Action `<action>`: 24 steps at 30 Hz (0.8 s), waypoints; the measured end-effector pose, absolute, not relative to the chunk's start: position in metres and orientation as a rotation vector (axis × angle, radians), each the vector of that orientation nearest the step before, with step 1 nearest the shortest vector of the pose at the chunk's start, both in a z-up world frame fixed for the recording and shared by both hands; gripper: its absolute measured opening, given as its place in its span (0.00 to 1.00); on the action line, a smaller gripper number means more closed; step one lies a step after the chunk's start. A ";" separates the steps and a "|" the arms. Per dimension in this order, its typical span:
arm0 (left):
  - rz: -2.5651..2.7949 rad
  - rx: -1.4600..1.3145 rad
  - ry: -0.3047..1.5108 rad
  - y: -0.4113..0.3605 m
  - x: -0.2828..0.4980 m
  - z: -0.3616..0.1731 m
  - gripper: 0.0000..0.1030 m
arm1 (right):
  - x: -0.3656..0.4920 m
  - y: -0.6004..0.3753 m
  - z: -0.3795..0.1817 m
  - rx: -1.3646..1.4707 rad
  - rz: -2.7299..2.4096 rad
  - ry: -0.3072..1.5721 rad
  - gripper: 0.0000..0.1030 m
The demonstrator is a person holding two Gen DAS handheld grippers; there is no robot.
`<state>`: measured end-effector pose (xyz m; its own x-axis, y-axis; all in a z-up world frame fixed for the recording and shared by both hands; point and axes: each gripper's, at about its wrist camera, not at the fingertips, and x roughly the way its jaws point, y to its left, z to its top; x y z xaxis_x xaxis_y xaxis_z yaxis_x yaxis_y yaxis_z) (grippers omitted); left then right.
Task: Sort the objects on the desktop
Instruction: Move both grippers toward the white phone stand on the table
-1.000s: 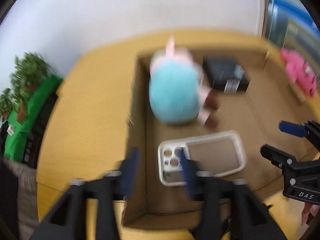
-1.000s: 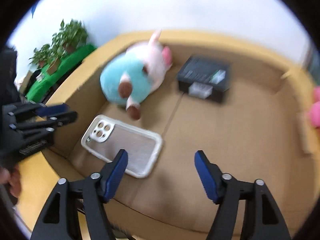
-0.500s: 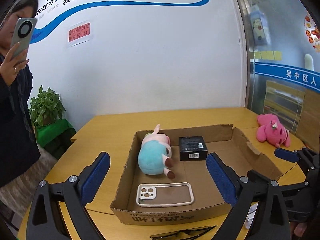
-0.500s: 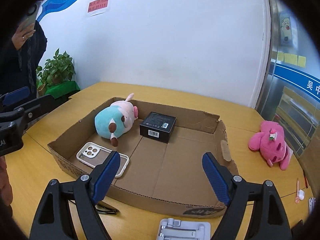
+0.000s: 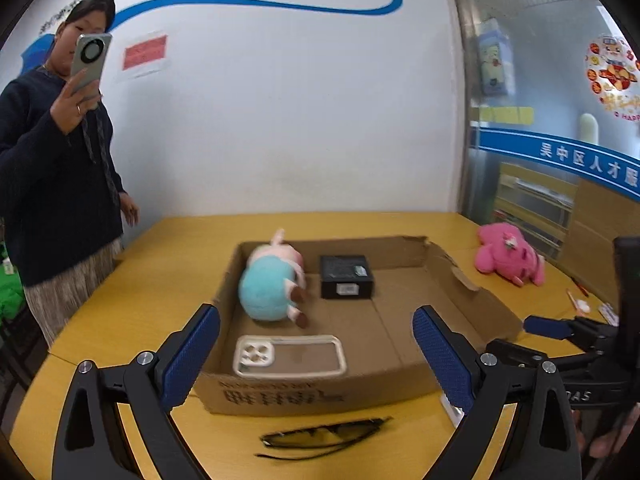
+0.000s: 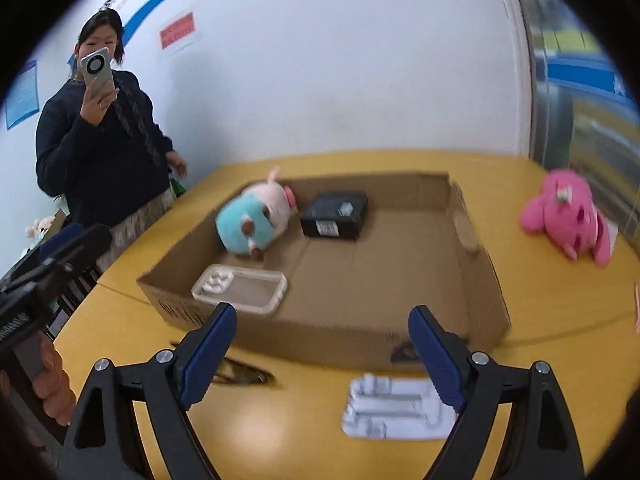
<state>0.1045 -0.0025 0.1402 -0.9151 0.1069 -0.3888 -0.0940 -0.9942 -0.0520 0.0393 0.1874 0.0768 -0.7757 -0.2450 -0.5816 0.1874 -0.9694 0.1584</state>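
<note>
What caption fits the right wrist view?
Right gripper, opening and empty, faces cardboard box holding plush pig, black box, phone case.

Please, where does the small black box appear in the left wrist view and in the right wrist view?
Left wrist view: the black box is near the picture's middle, inside the cardboard tray, right of the teal plush.
Right wrist view: the black box is slightly above the middle, again right of the teal plush.
Shared landmark: the clear phone case in the tray's near left corner.

Plush [image 5: 272, 280], case [image 5: 289, 353] inside box [image 5: 400, 384]
</note>
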 end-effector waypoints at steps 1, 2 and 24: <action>2.959 -0.624 -0.060 0.002 0.104 0.136 0.96 | 0.042 0.195 0.070 0.938 -2.775 -0.128 0.85; 2.925 -0.655 -0.071 0.008 0.103 0.128 0.96 | 0.045 0.202 0.061 0.960 -2.799 -0.099 0.85; 2.532 -1.253 -0.023 0.161 0.032 0.006 0.95 | 0.011 0.272 -0.046 1.359 -2.586 -0.008 0.82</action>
